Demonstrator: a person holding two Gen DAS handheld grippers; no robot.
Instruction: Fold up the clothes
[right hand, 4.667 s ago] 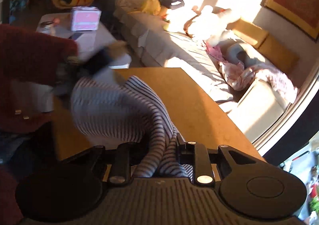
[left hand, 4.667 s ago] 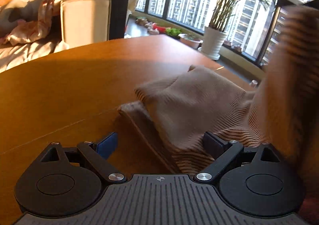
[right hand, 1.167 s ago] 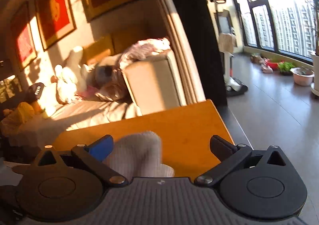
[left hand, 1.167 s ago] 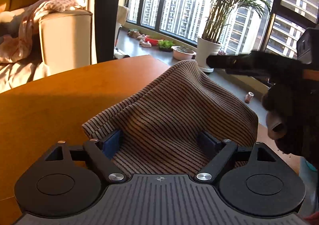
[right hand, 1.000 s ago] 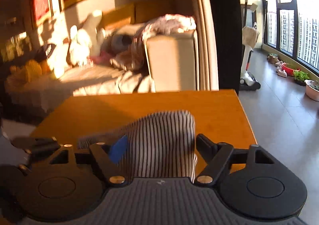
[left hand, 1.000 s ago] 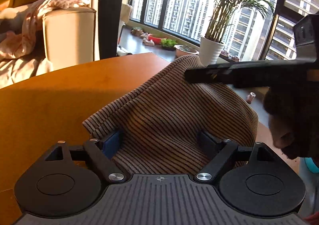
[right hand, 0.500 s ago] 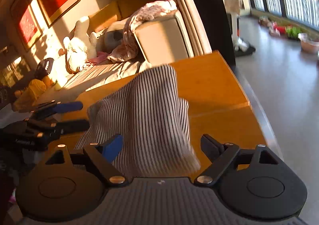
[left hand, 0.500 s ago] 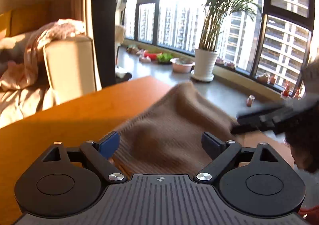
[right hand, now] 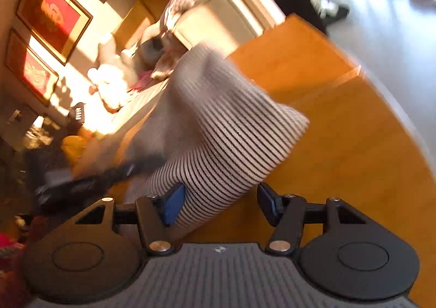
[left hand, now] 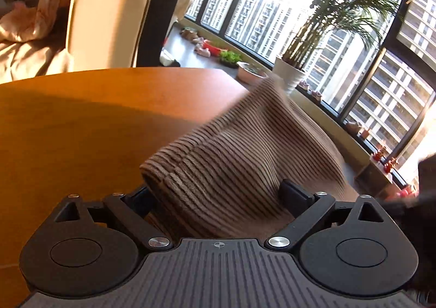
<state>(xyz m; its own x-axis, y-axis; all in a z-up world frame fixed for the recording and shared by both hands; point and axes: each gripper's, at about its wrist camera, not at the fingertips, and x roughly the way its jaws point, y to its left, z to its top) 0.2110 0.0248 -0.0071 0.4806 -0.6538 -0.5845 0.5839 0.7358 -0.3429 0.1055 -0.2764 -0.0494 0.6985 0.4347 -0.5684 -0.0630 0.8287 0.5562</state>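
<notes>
A folded beige knit garment with thin dark stripes (left hand: 231, 160) lies bunched on the orange wooden table (left hand: 81, 130). My left gripper (left hand: 218, 196) is open, and the garment's thick folded edge sits between its wide-set fingers. In the right wrist view the same garment (right hand: 218, 139) rises as a blurred hump over the table (right hand: 340, 144). My right gripper (right hand: 219, 204) is open, with cloth against its left blue pad (right hand: 171, 204) and a gap at the right pad. The left gripper (right hand: 81, 182) shows there as a dark blur at the left.
A cream sofa arm (left hand: 103, 24) draped with a pink blanket stands beyond the table. A potted palm (left hand: 288, 73) stands by tall windows. The table's edge (right hand: 381, 95) drops to grey floor at the right. Red framed pictures (right hand: 51, 13) hang on the wall.
The right view has tilted and its fingers have drawn closer together around the cloth. The garment's fold has shifted toward the left gripper's left finger. Both views are motion-blurred.
</notes>
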